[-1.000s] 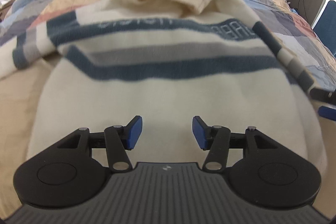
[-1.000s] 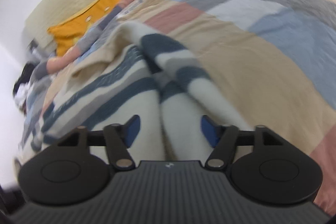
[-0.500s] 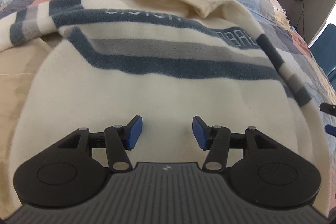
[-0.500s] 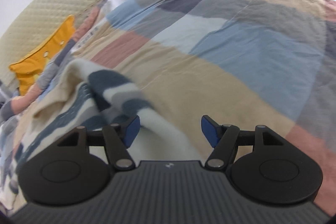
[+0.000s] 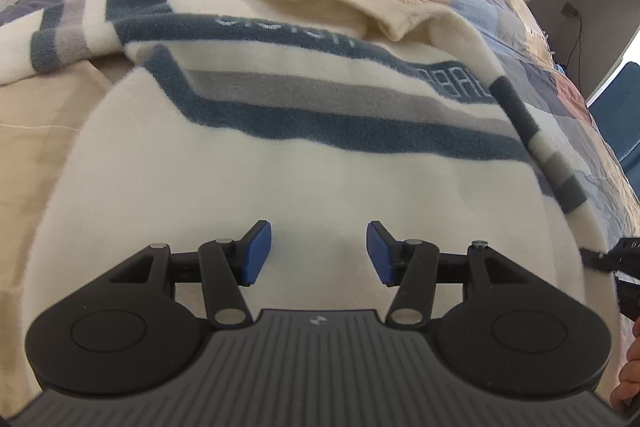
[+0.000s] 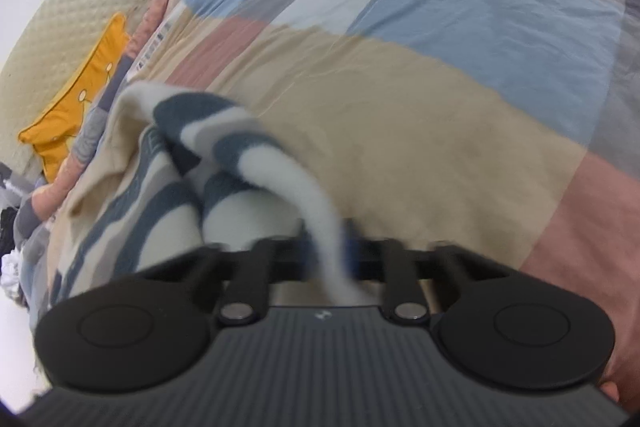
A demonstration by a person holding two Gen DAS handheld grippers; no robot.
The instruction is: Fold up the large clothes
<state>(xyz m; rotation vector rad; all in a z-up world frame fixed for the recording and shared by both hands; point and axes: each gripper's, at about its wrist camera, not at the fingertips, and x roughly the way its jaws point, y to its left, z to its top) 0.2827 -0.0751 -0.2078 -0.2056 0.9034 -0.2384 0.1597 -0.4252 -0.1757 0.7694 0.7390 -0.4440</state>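
Right tongs (image 6: 328,251) pinch sweater sleeve (image 6: 308,195) over patchwork quilt (image 6: 440,75); yellow pillow (image 6: 76,107) beyond.

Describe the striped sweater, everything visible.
The sweater is cream fleece-like knit with navy and grey bands plus woven lettering across the chest. It lies spread on the patchwork quilt, collar toward the headboard. One striped sleeve runs along its edge, the cream cuff end pinched in the shut right tongs. The open left tongs hover over the plain lower body.

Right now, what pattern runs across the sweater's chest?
Navy and grey horizontal stripes on the cream fleece sweater, clearest in the left wrist view.
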